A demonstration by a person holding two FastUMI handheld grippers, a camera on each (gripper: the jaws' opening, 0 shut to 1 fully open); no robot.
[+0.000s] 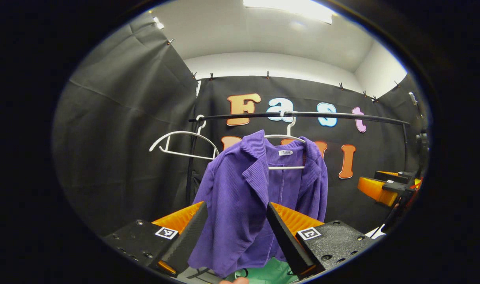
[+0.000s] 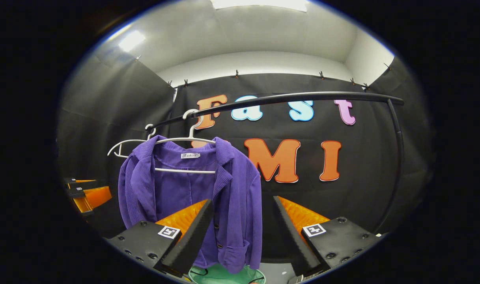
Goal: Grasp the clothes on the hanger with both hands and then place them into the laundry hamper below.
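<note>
Purple ribbed jacket (image 1: 255,197) on a white hanger (image 1: 285,138), both grippers spread before it.

In the left gripper view, an empty white hanger (image 1: 182,144) hangs at the left of the black rail (image 1: 299,115); beside it the jacket hangs on its own hanger, one lapel folded forward. The left gripper (image 1: 236,232) has its fingers wide apart with the jacket's lower half showing between them — whether they touch the cloth cannot be told. Under the hem lies the green laundry hamper (image 1: 271,273). At the far right the right gripper (image 1: 385,185) hovers, well apart from the jacket. In the right gripper view, the left gripper (image 2: 84,193) sits at the left edge, the jacket (image 2: 192,197) hangs left of centre — the green hamper (image 2: 224,275) below it — and the right gripper (image 2: 243,232) is spread, its left finger in front of the jacket's hem.
</note>
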